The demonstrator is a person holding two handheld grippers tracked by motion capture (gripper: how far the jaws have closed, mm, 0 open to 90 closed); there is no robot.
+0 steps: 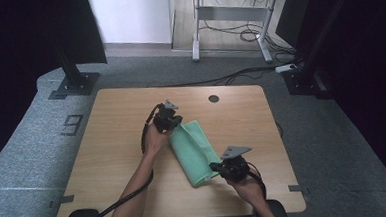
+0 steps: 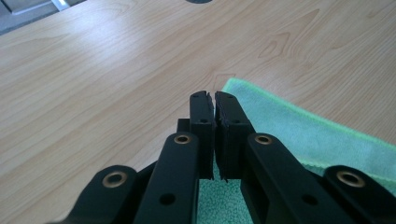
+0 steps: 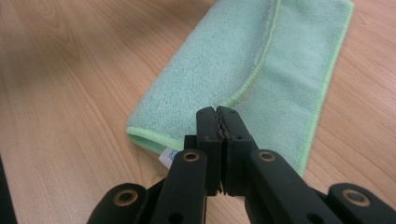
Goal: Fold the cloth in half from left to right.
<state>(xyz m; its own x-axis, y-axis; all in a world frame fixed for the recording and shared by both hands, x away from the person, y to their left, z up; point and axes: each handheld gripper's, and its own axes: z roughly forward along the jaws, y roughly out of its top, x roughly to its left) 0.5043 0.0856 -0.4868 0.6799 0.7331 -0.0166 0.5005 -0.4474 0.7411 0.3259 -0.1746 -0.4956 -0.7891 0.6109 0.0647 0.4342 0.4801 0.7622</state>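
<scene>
Green cloth [image 1: 195,151] lies folded into a long strip mid-counter [image 1: 112,142], running diagonally between my hands. My left gripper [image 2: 214,100] sits at its far end and my right gripper [image 3: 218,114] over its near end, both with jaws closed; whether either pinches a cloth layer I can't tell. Probably so placed to fold the strip again.

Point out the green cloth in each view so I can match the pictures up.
High view: green cloth lies mid-table, slanting between the two grippers.
Left gripper view: lower right, running under the closed jaws.
Right gripper view: upper centre, beyond the closed jaws.
Shared landmark: the cloth's brighter green hem.
</scene>
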